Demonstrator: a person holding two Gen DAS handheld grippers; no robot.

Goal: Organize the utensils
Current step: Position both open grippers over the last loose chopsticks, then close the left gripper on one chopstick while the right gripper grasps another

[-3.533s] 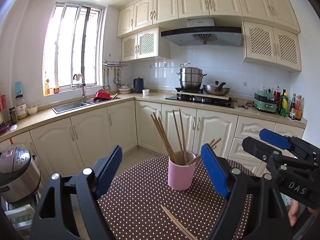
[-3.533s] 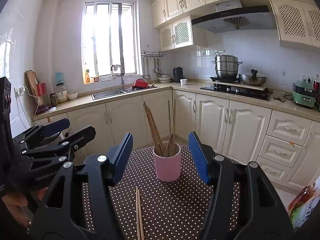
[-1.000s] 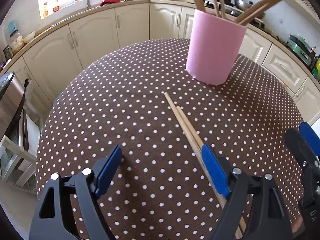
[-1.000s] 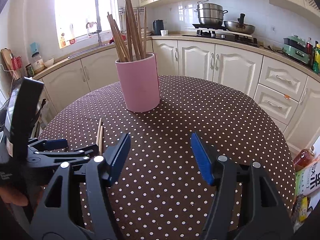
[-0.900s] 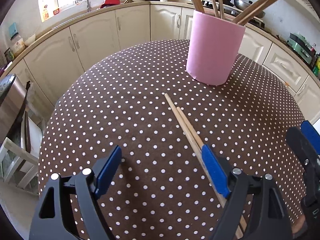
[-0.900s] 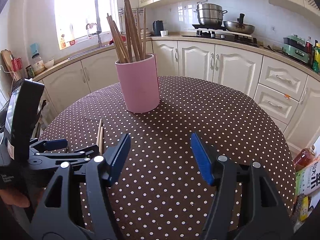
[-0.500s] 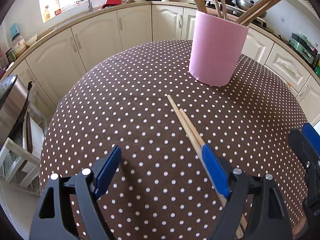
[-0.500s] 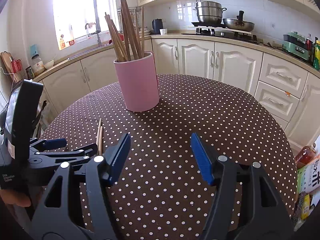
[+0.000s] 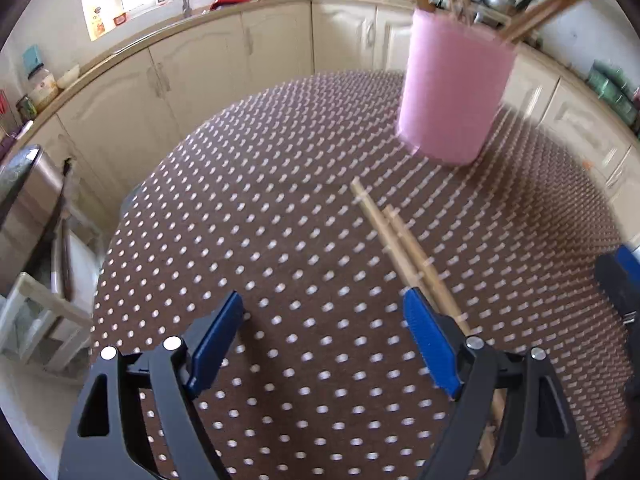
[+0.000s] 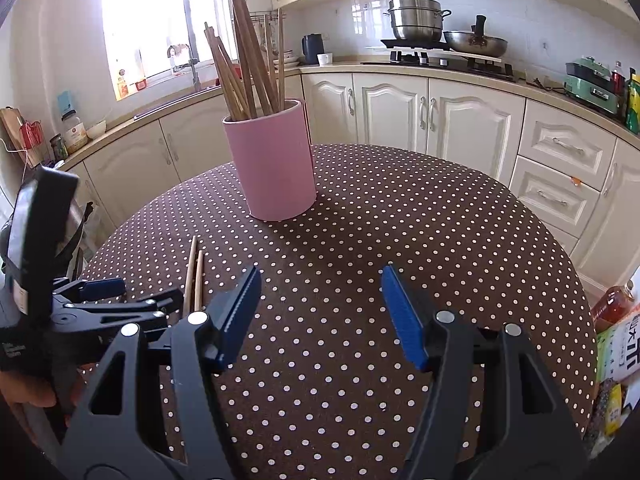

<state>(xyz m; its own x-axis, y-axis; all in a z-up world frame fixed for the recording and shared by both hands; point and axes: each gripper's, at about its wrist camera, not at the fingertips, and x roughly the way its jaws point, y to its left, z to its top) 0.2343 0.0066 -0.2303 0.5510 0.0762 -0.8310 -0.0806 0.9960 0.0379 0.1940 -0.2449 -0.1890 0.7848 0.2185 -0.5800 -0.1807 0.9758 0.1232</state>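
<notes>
A pink cup [image 10: 276,164] [image 9: 452,96] holding several wooden chopsticks [image 10: 244,64] stands on a round table with a brown dotted cloth [image 10: 440,220] [image 9: 240,220]. Two loose chopsticks [image 9: 400,248] [image 10: 194,272] lie side by side on the cloth in front of the cup. My left gripper [image 9: 324,300] [image 10: 144,292] hangs open just above the cloth; the loose chopsticks run under its right finger, with nothing between the pads. My right gripper [image 10: 318,276] is open over bare cloth, to the right of the chopsticks, and its tip shows at the edge [image 9: 620,276] of the left wrist view.
Cream kitchen cabinets and a counter ring the table, with a stove and pots [image 10: 420,20] at the back. A steel appliance [image 9: 24,200] and a stool stand by the table's left edge. A bottle and food bags [image 10: 612,344] sit beyond the right edge.
Since a few seconds ago both grippers came down and tilted toward the table. Over the last second the left view slid slightly, putting the cup and chopsticks a bit further right; the right gripper kept still.
</notes>
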